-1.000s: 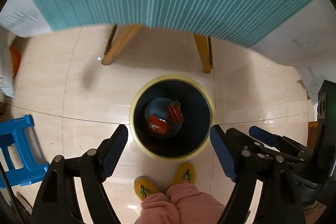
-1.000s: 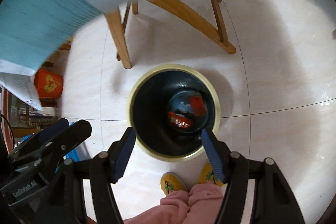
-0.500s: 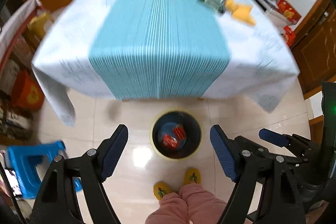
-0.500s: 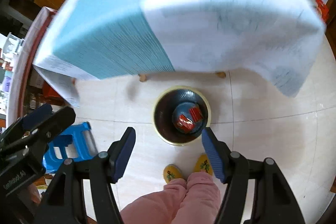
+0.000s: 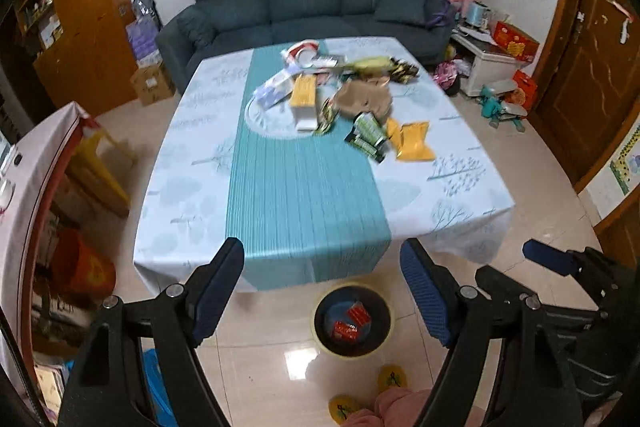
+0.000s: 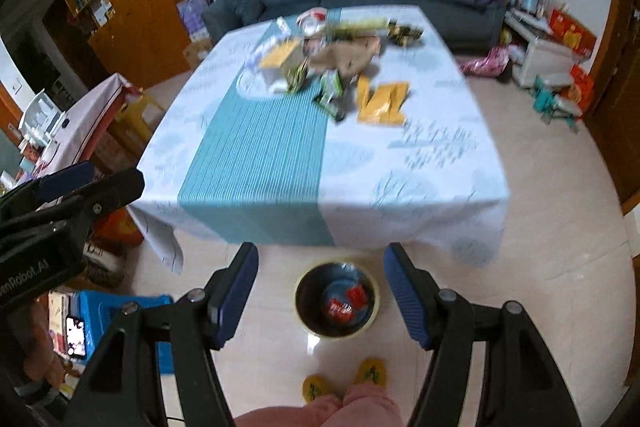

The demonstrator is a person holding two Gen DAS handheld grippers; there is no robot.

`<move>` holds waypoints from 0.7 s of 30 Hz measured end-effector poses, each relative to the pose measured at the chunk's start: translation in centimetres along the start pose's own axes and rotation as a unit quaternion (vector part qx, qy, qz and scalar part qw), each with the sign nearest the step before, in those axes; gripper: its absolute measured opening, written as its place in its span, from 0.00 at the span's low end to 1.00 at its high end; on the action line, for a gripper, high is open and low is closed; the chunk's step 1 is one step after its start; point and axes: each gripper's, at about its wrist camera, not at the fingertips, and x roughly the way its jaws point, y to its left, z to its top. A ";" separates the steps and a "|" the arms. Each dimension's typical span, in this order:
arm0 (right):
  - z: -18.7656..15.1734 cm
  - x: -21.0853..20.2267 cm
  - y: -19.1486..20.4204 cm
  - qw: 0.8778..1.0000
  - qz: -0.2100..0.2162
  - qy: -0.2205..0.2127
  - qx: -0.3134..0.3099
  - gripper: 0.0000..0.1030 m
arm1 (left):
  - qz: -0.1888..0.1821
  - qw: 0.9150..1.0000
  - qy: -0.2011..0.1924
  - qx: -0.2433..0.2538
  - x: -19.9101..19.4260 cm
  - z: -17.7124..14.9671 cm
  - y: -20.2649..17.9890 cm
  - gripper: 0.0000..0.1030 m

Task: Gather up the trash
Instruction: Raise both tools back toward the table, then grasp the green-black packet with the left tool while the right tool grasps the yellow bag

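A round dark bin with a yellow rim (image 5: 390, 327) (image 6: 376, 311) stands on the floor before the table, with red wrappers (image 5: 352, 323) (image 6: 346, 303) lying in it. Several wrappers and packets (image 5: 352, 99) (image 6: 340, 63) are heaped at the far half of the table, among them a yellow packet (image 5: 414, 141) (image 6: 382, 99). My left gripper (image 5: 322, 291) hangs high above the floor, open and empty. My right gripper (image 6: 320, 291) is just as high, open with nothing between its fingers. The table (image 5: 304, 187) (image 6: 420, 167) carries a white cloth with a teal striped runner.
A dark sofa (image 5: 304, 3) stands behind the table. A blue stool (image 6: 96, 327) is on the floor at the left, an orange bucket (image 5: 82, 267) beside the table. The person's pink trousers (image 6: 352, 407) and yellow slippers (image 5: 392, 377) are below. Boxes and toys crowd the right wall.
Both grippers have risen from just above the bin to well above the table, so the tabletop and its trash came into view. Both stayed open and empty.
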 end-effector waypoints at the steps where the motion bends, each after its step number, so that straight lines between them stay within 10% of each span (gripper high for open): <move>1: 0.4 -0.5 -0.2 1.000 -0.005 -0.006 0.000 0.64 | -0.010 1.000 0.000 0.004 -0.1 0.5 -0.2 0.77; 13: 7.5 1.0 -4.2 0.999 -0.028 -0.015 -0.003 0.64 | -0.006 0.999 0.039 -0.030 4.7 5.1 -1.4 0.77; 21: 12.6 11.2 -8.9 0.997 0.028 0.075 0.017 0.64 | 0.017 0.994 0.091 -0.050 13.7 9.7 -3.7 0.77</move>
